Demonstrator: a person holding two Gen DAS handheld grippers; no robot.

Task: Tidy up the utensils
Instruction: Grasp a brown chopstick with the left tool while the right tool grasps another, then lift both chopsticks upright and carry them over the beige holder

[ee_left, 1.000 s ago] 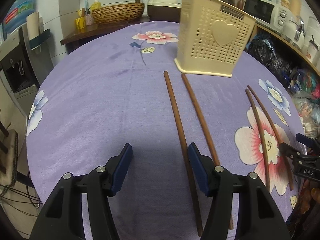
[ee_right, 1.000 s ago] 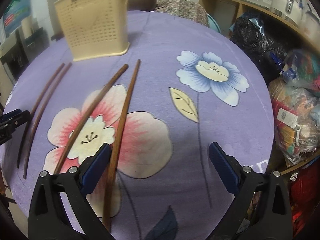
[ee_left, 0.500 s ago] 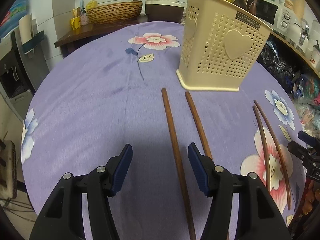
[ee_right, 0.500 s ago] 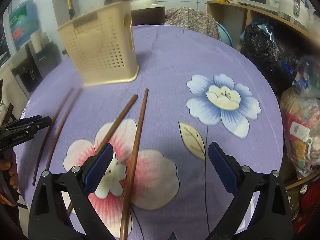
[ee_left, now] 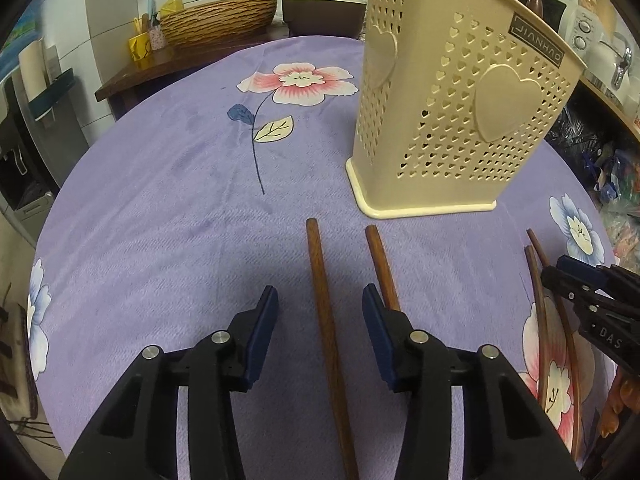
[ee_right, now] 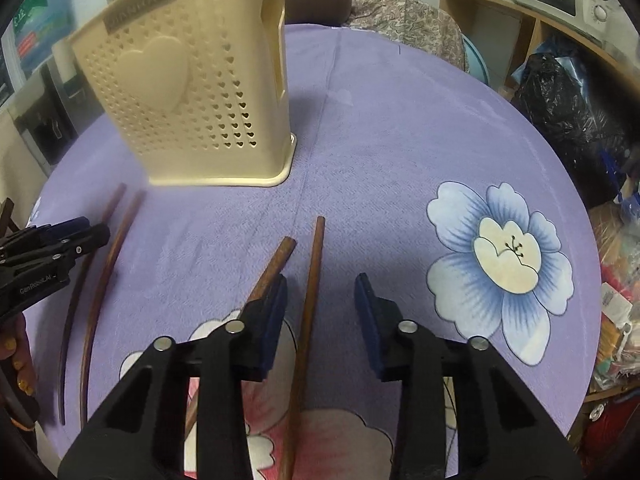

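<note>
- Now the left gripper [ee_left: 320,316] has been closing, jaws apart around one chopstick [ee_left: 326,320], untouched.
- Right gripper [ee_right: 320,304] likewise straddles another chopstick [ee_right: 310,296], jaws narrowing, not pressing.
- Cream holder [ee_left: 452,120] stands mid-bench [ee_left: 160,200], just beyond the chopstick tips.

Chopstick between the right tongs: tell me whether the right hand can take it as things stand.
Probably yes. The chopstick lies between the pads of the right tongs, which have just been closing; they aren't pressing it yet. Its neighbour lies outside the left pad.

Each tool [ee_left: 320,312] [ee_right: 320,300] is black plastic with silver screws, blue pads [ee_left: 266,320] and white lettering.
</note>
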